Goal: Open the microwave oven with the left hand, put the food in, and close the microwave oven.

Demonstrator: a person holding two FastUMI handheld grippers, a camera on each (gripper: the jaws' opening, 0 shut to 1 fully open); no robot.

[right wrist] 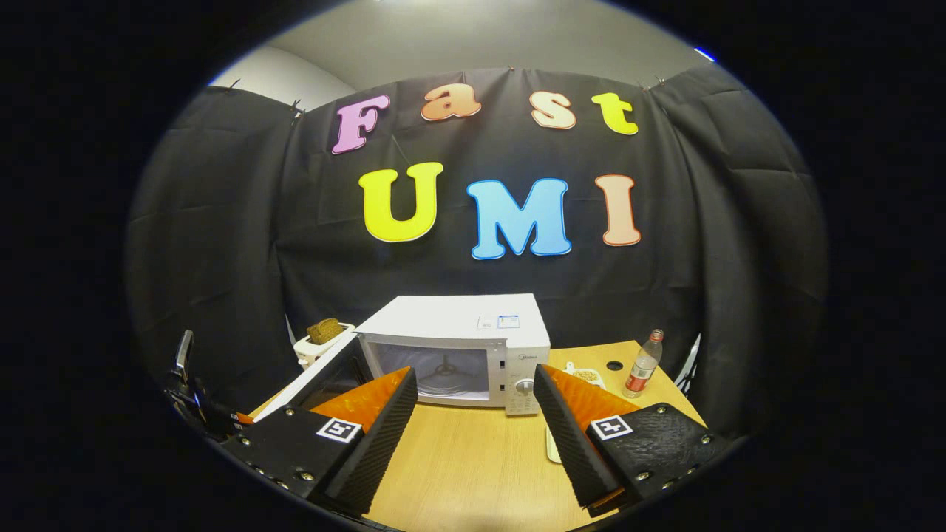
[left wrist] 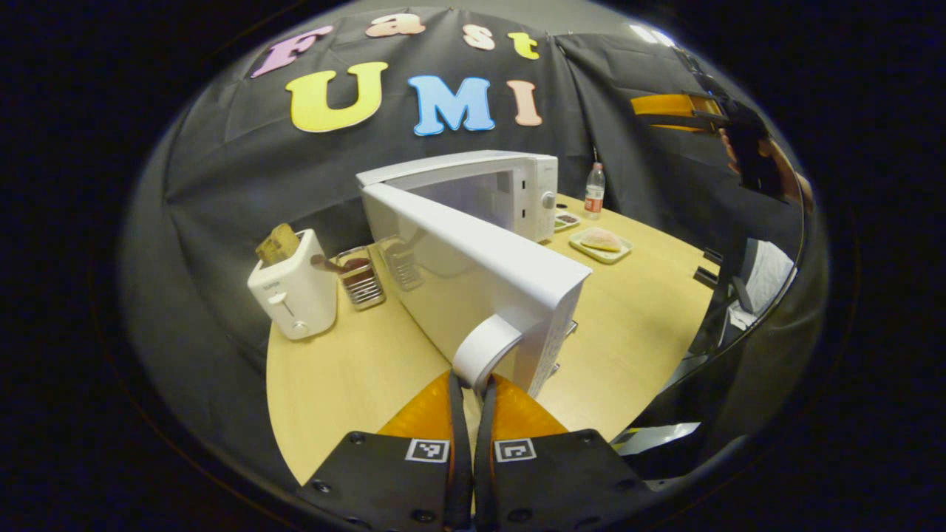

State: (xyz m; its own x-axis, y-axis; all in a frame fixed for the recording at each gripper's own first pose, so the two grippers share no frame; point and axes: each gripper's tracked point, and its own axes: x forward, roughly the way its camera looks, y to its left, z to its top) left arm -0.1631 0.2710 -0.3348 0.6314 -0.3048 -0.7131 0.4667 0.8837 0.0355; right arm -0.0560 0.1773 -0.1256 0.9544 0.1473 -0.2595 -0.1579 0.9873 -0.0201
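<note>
the left gripper (left wrist: 468,384) is pinching the curved white plastic handle (left wrist: 484,349) of the white microwave oven (left wrist: 517,188), its rigid door (left wrist: 473,258) swinging wide. the right gripper (right wrist: 473,414) is hanging wide open, holding nothing. the pale, soft-looking food on its small tray (left wrist: 600,244) is sitting beside the oven; probably light, best gripped by the tray's rim.

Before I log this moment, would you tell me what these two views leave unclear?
- Left gripper view: the left gripper grips the microwave door handle; the swung-out door hides most of the cavity.
- Left gripper view: food on the plate is too small to identify.
- Right gripper view: the right gripper covers most of the plate.
- Right gripper view: the bottle label is too small.
</note>
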